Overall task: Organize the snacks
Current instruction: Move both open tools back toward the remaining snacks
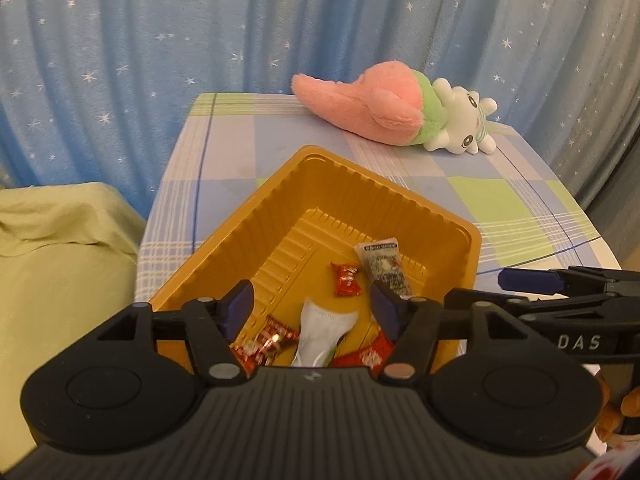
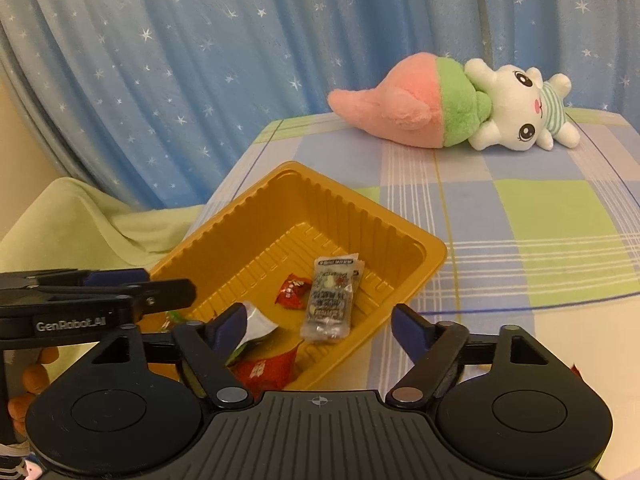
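Observation:
A gold plastic tray (image 1: 248, 216) (image 2: 256, 200) sits on the checked tablecloth and holds several snack packets: a clear-grey packet (image 1: 386, 266) (image 2: 332, 300), a small red candy (image 1: 346, 280) (image 2: 292, 290), a white-green pouch (image 1: 320, 332) (image 2: 256, 326) and red wrappers (image 1: 268, 340) (image 2: 264, 372). My left gripper (image 1: 312, 306) is open and empty above the tray's near part. My right gripper (image 2: 320, 326) is open and empty over the tray's near right corner. The right gripper shows at the right in the left wrist view (image 1: 560, 280); the left gripper shows at the left in the right wrist view (image 2: 100, 292).
A pink, green and white plush toy (image 1: 400, 108) (image 2: 460, 104) lies at the table's far side. A star-patterned blue curtain (image 1: 200, 20) hangs behind. A green-covered piece of furniture (image 1: 60, 260) (image 2: 100, 220) stands left of the table.

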### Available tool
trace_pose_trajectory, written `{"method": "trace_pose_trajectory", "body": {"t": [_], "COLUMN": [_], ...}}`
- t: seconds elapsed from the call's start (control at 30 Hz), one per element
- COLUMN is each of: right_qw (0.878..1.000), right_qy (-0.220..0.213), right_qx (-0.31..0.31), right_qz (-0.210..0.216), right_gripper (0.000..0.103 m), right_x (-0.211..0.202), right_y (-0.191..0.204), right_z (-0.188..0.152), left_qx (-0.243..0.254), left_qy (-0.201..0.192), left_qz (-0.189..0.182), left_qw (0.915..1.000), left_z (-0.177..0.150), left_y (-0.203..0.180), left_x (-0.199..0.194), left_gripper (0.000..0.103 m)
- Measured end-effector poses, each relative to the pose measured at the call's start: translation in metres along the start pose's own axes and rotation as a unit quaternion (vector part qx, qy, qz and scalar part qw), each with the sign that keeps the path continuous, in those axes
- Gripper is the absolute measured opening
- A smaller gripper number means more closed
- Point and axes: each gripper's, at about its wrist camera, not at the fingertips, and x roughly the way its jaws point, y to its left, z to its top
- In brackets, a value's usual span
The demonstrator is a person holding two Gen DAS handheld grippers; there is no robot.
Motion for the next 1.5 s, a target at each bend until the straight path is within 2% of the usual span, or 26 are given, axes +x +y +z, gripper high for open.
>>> {"method": "trace_pose_trajectory", "body": {"t": [0.1, 0.43, 0.73, 1.5], "right_qw": [1.000, 1.000, 1.000, 0.999], "right_qy": [-0.002, 0.002, 0.008, 0.042], "right_qx": [0.001, -0.003, 0.000, 0.012], "right_qz": [0.005, 0.010, 0.008, -0.025], "right_gripper": [0.083, 0.085, 0.085, 0.085], "right_x": [-0.011, -0.049, -0.089, -0.150], "right_y": [0.002, 0.007, -0.004, -0.070], "right_z": [-0.006, -0.035, -0.068, -0.141], "left_qx": [-0.006, -0.018, -0.015, -0.017], "left_qy": [-0.003, -0.005, 0.004, 0.054], "left_qz": [0.004, 0.006, 0.006, -0.003], "left_qw": [1.0000, 0.9998, 0.9999, 0.9984], "left_z": [-0.008, -0.040, -0.077, -0.148], "left_y": [0.000, -0.014, -0.041, -0.113], "left_x": [-0.016, -0.057, -0.084, -0.095], "left_gripper": [0.071, 0.071, 0.071, 0.071]}}
